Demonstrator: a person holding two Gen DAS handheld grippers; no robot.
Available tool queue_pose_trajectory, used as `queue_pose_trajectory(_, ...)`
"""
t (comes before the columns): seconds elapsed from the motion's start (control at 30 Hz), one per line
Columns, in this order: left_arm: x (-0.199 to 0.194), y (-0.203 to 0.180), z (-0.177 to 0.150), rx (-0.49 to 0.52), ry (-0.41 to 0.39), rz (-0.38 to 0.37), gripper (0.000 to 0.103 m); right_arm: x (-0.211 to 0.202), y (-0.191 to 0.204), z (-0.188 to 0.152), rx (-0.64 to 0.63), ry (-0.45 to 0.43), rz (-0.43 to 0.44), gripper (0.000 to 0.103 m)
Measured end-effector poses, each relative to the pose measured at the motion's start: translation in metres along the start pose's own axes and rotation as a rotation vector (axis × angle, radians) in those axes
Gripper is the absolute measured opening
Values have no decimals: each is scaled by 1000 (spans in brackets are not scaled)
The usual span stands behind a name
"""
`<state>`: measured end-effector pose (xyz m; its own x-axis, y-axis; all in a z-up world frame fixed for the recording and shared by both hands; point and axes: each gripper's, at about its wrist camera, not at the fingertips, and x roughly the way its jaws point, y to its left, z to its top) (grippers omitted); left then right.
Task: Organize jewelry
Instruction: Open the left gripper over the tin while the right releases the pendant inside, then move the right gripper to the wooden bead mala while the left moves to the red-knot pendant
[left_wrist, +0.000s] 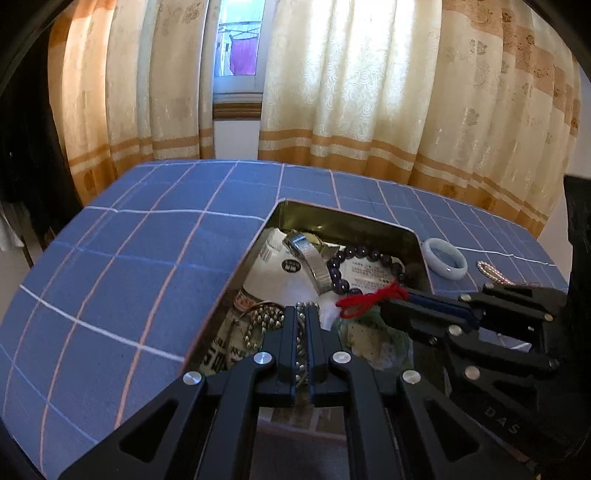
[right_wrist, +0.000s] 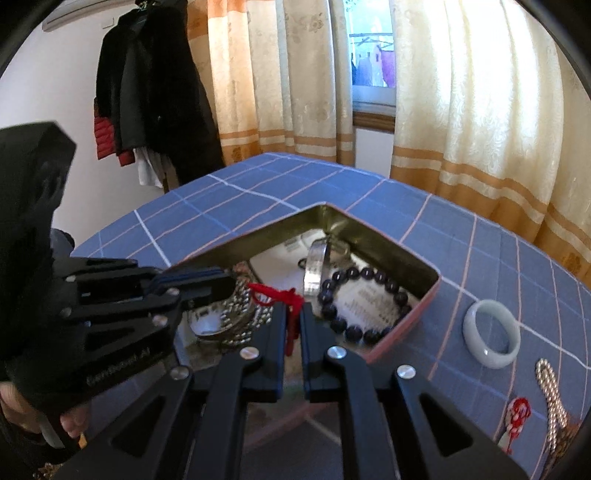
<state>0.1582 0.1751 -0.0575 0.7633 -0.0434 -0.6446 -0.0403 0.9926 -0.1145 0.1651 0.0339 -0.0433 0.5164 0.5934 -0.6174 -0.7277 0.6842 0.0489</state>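
Note:
An open metal tin (left_wrist: 343, 218) (right_wrist: 384, 240) on the blue checked tablecloth holds a dark purple bead bracelet (left_wrist: 341, 280) (right_wrist: 365, 306), a silver watch band (left_wrist: 314, 258) (right_wrist: 316, 266) and papers. My left gripper (left_wrist: 302, 308) (right_wrist: 229, 280) is shut on a silver ball-bead chain (left_wrist: 266, 321) (right_wrist: 240, 314) over the tin. My right gripper (right_wrist: 293, 310) (left_wrist: 388, 302) is shut on a red cord (right_wrist: 284, 295) (left_wrist: 369, 299) tied to a green pendant (left_wrist: 369, 336). A pale jade bangle (left_wrist: 445, 258) (right_wrist: 491, 338) and a pearl strand (left_wrist: 493, 273) (right_wrist: 552, 398) lie on the cloth right of the tin.
A red-and-white charm (right_wrist: 517, 417) lies by the pearl strand. Curtains (left_wrist: 351, 92) hang behind the table. Dark coats (right_wrist: 155, 85) hang at the left. Blue cloth (left_wrist: 110, 277) spreads left of the tin.

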Motion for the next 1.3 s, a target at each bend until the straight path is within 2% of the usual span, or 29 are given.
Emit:
queue_pose_trajectory(0.1, -3, 2, -2, -17, -6, 18, 7, -3, 2, -6, 0, 14, 10, 13)
queue_pose_trajectory(0.17, -6, 2, -1, -20, -27, 44, 33, -5, 0, -7, 16, 13, 38, 33)
queue_pose_trajectory(0.2, -8, 3, -1, -23, -31, 44, 66, -7, 0, -8, 21, 5, 47, 56)
queue_pose_trajectory(0.23, -13, 5, 0, -40, -54, 57, 80, -10, -1, -9, 19, -9, 49, 60)
queue_pose_trajectory(0.27, -17, 7, 1, -50, -70, 56, 83, -14, -1, -11, 14, -15, 33, 60)
queue_pose_trajectory(0.33, -24, 11, 3, -71, -78, 23, 84, -21, -1, -15, 11, -29, 16, 60)
queue_pose_trajectory(0.47, -32, 13, 7, -79, -89, 71, 84, -43, -13, -26, 23, -57, -19, 60)
queue_pose_trajectory(0.6, -34, -1, 8, -59, -104, 66, 84, -73, -36, -41, 53, -88, -74, 68)
queue_pose_trajectory(0.83, -27, -71, 12, 90, -118, 20, 84, -128, -95, -75, 146, -129, -260, 72)
queue_pose_trajectory(0.9, -23, -91, 11, 122, -109, -10, 84, -141, -114, -85, 188, -135, -308, 75)
queue_pose_trajectory(1.1, -1, -151, 5, 210, -68, -62, 84, -163, -156, -109, 280, -112, -477, 76)
queue_pose_trajectory(1.2, 14, -174, 3, 218, -25, -101, 84, -170, -174, -119, 325, -94, -529, 76)
queue_pose_trajectory(1.3, 29, -196, 1, 235, 9, -117, 84, -179, -187, -127, 374, -105, -522, 76)
